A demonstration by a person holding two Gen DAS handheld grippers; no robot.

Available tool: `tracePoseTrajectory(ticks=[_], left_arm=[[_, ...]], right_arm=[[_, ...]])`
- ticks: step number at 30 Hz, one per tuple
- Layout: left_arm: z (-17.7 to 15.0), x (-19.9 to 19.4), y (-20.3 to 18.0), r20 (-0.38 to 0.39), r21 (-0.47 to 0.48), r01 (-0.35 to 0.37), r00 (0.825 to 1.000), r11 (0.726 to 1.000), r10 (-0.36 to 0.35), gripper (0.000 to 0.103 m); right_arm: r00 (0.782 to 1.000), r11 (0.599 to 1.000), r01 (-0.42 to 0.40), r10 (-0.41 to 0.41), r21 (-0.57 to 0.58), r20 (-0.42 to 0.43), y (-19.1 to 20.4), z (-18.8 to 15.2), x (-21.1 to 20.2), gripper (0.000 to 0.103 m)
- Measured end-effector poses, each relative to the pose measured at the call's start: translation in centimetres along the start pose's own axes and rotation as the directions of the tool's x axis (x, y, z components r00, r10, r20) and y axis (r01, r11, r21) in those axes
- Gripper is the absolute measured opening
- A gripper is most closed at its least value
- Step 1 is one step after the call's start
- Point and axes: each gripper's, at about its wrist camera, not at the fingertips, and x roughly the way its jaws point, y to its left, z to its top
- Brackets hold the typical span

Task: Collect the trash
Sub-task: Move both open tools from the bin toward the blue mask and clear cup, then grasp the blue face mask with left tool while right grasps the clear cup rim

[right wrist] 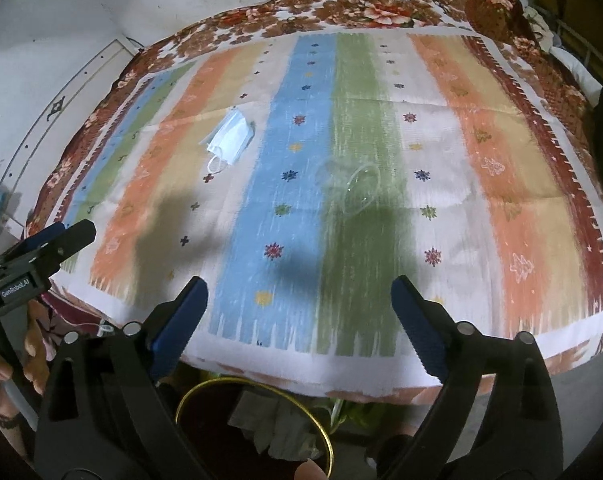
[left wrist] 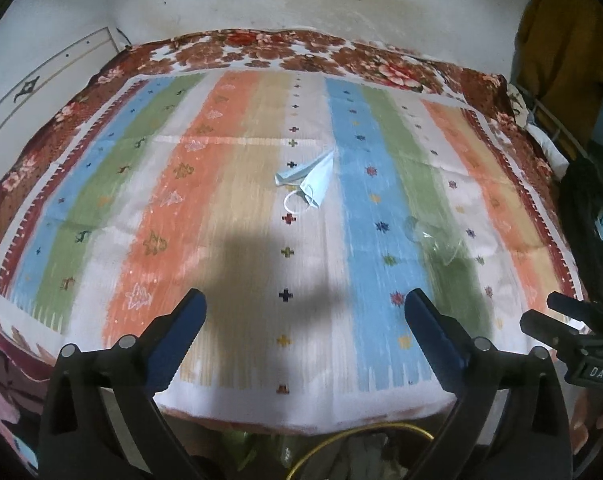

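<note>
Both claws, left gripper [left wrist: 304, 312] and right gripper [right wrist: 299, 300], are spread wide and hold nothing, hovering over the near edge of the cloth [right wrist: 481, 160]. A mask [left wrist: 307, 180] lies mid-cloth; a clear cup [right wrist: 357, 190] lies on the green stripe, well apart from it.

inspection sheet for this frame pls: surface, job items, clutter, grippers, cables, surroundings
Surface: striped cloth spread over a floral blanket.
Job's things: blue face mask and a clear plastic cup lying on the cloth; bin with a yellow rim below the near edge, trash inside.
Clutter: nothing seen.
Grippers: left gripper and right gripper both open, empty, above the near edge.
Cables: nothing seen.
Surroundings: stained wall behind.
</note>
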Motion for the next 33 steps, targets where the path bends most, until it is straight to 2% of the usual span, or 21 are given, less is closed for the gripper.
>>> tracePoseTrajectory(ticks=[5, 8, 11, 13, 17, 22, 28, 33], left_arm=[[1.2, 2.5, -0.1, -0.013, 0.032, -0.058, 0.998, 0.998, 0.058, 0.097], [2.2, 3.4, 0.3, -0.017, 0.021, -0.044, 0.999, 0.999, 0.044, 0.097], [3.3, 4.5, 0.6, -0.005, 0.036, -0.037, 0.999, 0.999, 0.037, 0.097], [3.9, 5.4, 0.6, -0.024, 0.052, -0.047, 0.999, 0.998, 0.048, 0.097], [5.0, 6.8, 0.6, -0.046, 0.049, -0.018, 0.999, 0.999, 0.02, 0.097], [6.1, 9.1, 0.9, -0.065, 0.062, -0.025, 0.997, 0.998, 0.029, 0.097], [7.4, 11.7, 1.4, -0.093, 0.067, -0.044, 0.994, 0.997, 0.05, 0.097], [8.8, 12.8, 1.4, -0.09, 0.071, -0.035, 0.995, 0.997, 0.042, 0.097]], right_arm=[[1.0, 0.999, 0.031, -0.031, -0.012, 0.004, -0.3, 1.5, 1.8, 0.094], [1.0, 1.0, 0.029, -0.029, 0.011, -0.009, -1.0, 2.4, 3.1, 0.094], [0.999, 0.996, -0.012, 0.016, 0.087, -0.043, -2.2, 3.2, 4.4, 0.094], [0.998, 0.993, -0.022, 0.028, 0.115, -0.05, -2.6, 3.7, 5.1, 0.094], [0.997, 0.991, -0.012, 0.021, 0.135, -0.068, -3.2, 4.6, 6.6, 0.093], [0.997, 0.991, 0.0, 0.011, 0.137, -0.074, -3.3, 5.6, 8.0, 0.092], [0.996, 0.98, 0.004, 0.014, 0.201, -0.087, -5.0, 7.2, 10.6, 0.079], [0.994, 0.979, 0.017, 0.005, 0.204, -0.109, -5.6, 8.0, 12.8, 0.066]])
